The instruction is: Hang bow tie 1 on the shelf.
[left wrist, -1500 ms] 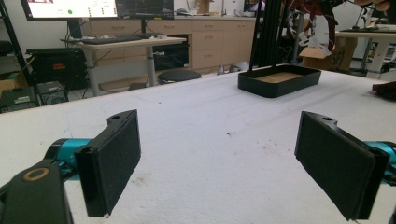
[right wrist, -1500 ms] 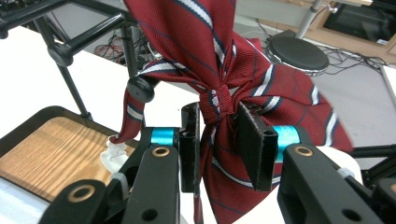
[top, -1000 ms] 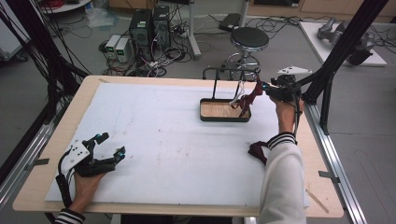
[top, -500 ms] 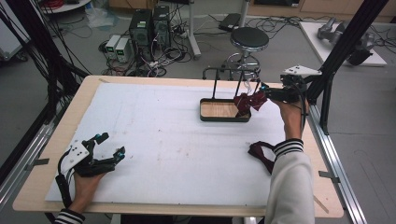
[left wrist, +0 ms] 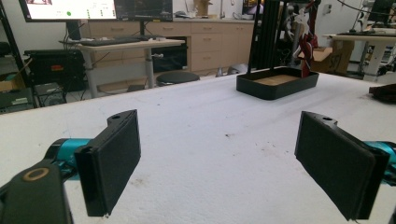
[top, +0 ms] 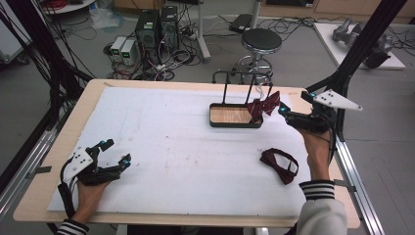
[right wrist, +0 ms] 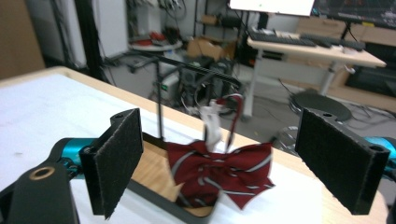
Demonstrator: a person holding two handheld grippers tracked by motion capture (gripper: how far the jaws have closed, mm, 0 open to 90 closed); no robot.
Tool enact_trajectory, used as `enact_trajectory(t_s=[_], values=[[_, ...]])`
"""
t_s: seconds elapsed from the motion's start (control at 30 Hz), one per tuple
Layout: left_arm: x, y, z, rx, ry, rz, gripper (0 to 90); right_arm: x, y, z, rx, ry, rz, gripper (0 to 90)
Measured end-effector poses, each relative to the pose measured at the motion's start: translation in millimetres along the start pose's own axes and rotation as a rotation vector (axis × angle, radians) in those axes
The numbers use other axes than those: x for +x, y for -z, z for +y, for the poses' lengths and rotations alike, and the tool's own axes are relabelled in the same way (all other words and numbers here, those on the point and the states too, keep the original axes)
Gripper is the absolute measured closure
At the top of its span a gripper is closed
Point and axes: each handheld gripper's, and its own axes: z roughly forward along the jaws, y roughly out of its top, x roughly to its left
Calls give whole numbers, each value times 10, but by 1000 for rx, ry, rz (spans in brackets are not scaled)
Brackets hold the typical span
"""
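**Both claws released; striped bow tie hanging on the rack**

Nearest to me, my left claw (top: 115, 164) rests low on the white paper sheet (top: 171, 147) that covers the wooden table (top: 90, 95), at the near left corner. In the left gripper view its two black padded jaws stand wide apart with only bare, lightly speckled paper between them. Released, holding nothing.

On the near right of the sheet lies a dark maroon bow tie with its looped strap (top: 280, 164), flat on the paper, just beside my right wrist. Its dark edge shows at the far right of the left gripper view (left wrist: 384, 92).

Farther out, my right claw (top: 284, 111) is raised above the sheet's right edge, pointing toward the rack. In the right gripper view its jaws are spread wide. Released, gripping nothing.

Just beyond those jaws, a red bow tie with pale stripes (right wrist: 219, 170) hangs from a small white clip (right wrist: 212, 122) on the thin black metal rail (top: 247, 76) of the rack. Its lower edge dips to the right end of the black tray with a wooden floor (top: 230, 116). The picture is blurred here; I cannot tell whether it touches the tray.

Beyond the table: a round black stool (top: 262, 40) and computer towers (top: 156, 24) on the floor.
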Motion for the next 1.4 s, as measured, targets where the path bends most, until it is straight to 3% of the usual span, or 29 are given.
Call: enact_trajectory(t_s=[0.17,0.3,0.5,0.7,0.93,1.07,1.4], values=[[9,3,0,1,4,-6,147,145,169,-134,-42,13,19,131],[8,5,-1,-2,5,-5,147,249,249,-291,-77,-13,36,126],[11,9,-1,-3,4,-4,147,458,295,-502,-70,14,64,125],[10,11,-1,-4,2,-4,147,615,335,-742,-92,-14,85,125],[9,11,-1,-3,1,-3,147,710,379,-989,-93,-32,84,124],[9,10,-1,-3,1,-2,147,743,372,-1084,-80,-18,83,124],[-1,11,-2,-7,-3,4,147,755,358,-1113,-85,-21,79,124]])
